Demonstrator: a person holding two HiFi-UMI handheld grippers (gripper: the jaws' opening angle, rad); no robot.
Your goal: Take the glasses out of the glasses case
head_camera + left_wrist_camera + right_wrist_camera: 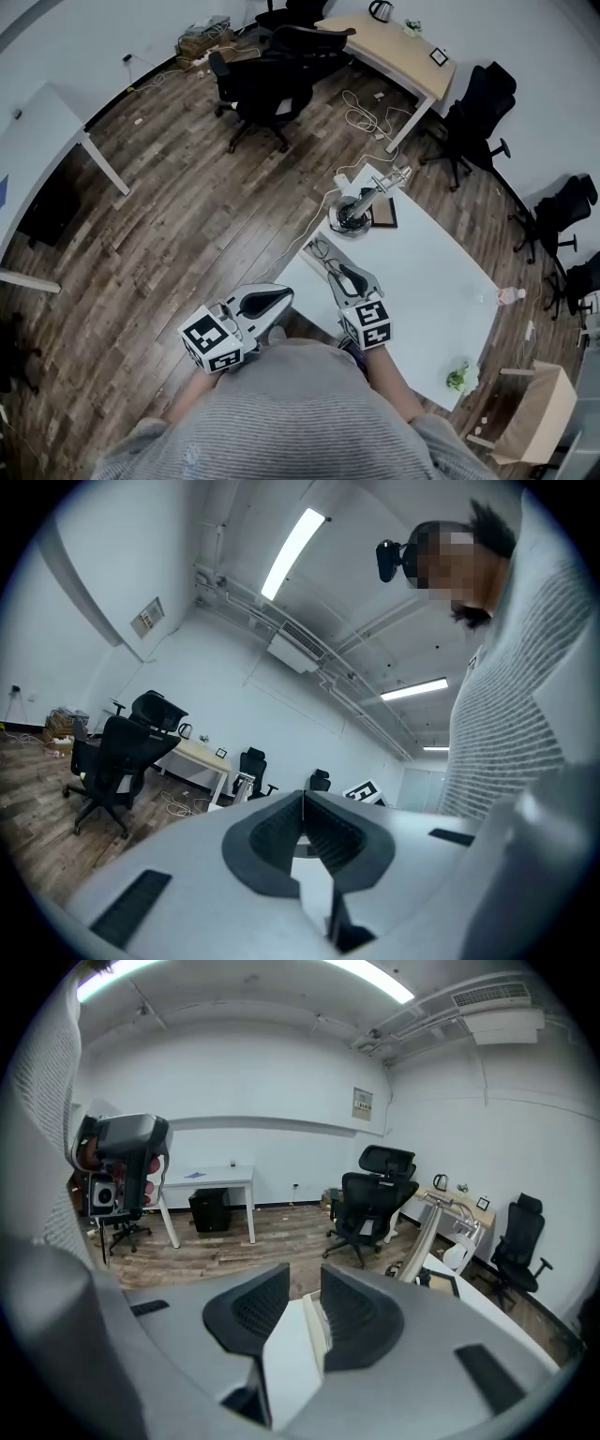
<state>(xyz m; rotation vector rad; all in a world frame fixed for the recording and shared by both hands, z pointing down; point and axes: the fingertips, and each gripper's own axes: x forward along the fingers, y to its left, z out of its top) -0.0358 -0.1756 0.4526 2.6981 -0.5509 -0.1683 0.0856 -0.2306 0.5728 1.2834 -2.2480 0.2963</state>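
Note:
I cannot make out a glasses case or glasses in any view. My left gripper (287, 294) is held close to my body, over the floor just off the near corner of the white table (427, 281). Its jaws meet at the tip and hold nothing (302, 797). My right gripper (323, 253) hangs over that same corner and points along the table's left edge. It stands slightly open (305, 1290), and only the table edge shows in the narrow gap.
A round metal stand (354, 212) on a dark mat (384, 214) sits at the table's far end. A small pink bottle (511, 295) and a green item (457, 378) lie near its right edge. Office chairs (267, 80), floor cables (366, 117) and a cardboard box (530, 412) surround it.

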